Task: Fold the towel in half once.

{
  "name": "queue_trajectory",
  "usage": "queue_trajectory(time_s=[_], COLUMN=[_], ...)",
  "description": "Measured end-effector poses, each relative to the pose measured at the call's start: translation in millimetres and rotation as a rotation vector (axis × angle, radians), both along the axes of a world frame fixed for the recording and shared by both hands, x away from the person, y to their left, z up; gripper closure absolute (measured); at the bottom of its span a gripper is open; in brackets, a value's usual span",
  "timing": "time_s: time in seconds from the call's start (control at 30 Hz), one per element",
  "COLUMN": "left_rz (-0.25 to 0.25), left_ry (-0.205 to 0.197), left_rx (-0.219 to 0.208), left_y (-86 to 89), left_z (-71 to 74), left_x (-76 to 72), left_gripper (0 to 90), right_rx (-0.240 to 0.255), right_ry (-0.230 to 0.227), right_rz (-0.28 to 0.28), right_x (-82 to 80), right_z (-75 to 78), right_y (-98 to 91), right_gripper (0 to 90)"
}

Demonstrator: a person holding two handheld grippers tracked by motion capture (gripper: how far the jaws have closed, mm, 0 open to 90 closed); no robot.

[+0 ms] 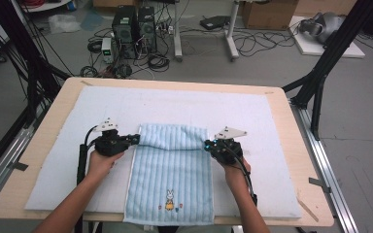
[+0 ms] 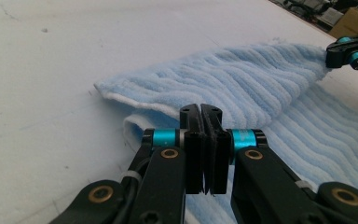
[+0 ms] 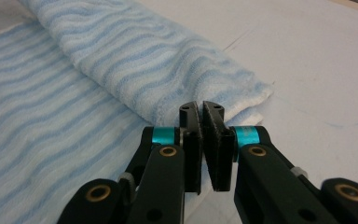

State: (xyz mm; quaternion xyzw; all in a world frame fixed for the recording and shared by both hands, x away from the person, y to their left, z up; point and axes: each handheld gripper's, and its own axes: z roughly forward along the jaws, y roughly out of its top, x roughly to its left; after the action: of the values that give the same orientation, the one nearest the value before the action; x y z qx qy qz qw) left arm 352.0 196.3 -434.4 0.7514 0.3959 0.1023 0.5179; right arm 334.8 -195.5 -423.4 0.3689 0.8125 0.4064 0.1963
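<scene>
A light blue striped towel [image 1: 171, 167] with a small rabbit picture [image 1: 169, 199] lies on a white mat [image 1: 257, 114]. Its far edge is folded back toward me into a raised roll [image 1: 172, 138]. My left gripper [image 1: 137, 139] is shut on the left corner of that fold, and my right gripper [image 1: 207, 144] is shut on the right corner. In the left gripper view the left gripper [image 2: 200, 109] pinches the towel's white hem [image 2: 135, 103], and the right gripper [image 2: 341, 52] holds the far corner. The right gripper view has the right gripper [image 3: 201, 108] closed at the fold's corner [image 3: 242, 95].
The mat covers most of a wooden table [image 1: 295, 145]. The towel's near end hangs over the table's front edge. Behind the table the floor holds computer towers [image 1: 133, 26], cables and a black frame post [image 1: 320, 73].
</scene>
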Motion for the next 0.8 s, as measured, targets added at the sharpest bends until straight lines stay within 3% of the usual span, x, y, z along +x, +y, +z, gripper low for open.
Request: queue_trajectory(time_s=[0.27,0.33,0.4,0.47,0.53,0.67,0.8], left_rz=[-0.036,0.0,0.062,0.091,0.1,0.124,0.145], left_ry=[0.048,0.045,0.032,0.031,0.029,0.023,0.023], left_rx=[0.009,0.001,-0.026,-0.053,-0.033,-0.042,-0.034], left_y=[4.7,5.6,8.4,12.3,13.5,12.8,9.9], left_z=[-4.0,-5.2,-5.1,-4.3,-2.1,2.4,5.4], left_x=[-6.5,-4.5,-1.7,2.3,7.7,19.9,32.5], left_gripper=[87.1,82.8,67.4,62.2,55.7,50.7,45.4], right_rx=[-0.021,-0.022,-0.005,0.014,0.027,0.061,0.095], right_ry=[0.037,0.042,0.038,0.038,0.033,0.031,0.035], right_rz=[0.006,0.002,-0.017,-0.039,-0.06,-0.105,-0.138], right_x=[-9.7,-9.2,-7.8,-5.9,-3.4,5.2,18.6], right_z=[-4.3,-4.7,-3.9,-2.4,-0.7,2.8,7.5], right_y=[-1.4,-1.4,-3.4,-6.3,-9.2,-13.5,-17.4], right_gripper=[85.5,80.9,73.8,69.0,64.4,53.1,49.0])
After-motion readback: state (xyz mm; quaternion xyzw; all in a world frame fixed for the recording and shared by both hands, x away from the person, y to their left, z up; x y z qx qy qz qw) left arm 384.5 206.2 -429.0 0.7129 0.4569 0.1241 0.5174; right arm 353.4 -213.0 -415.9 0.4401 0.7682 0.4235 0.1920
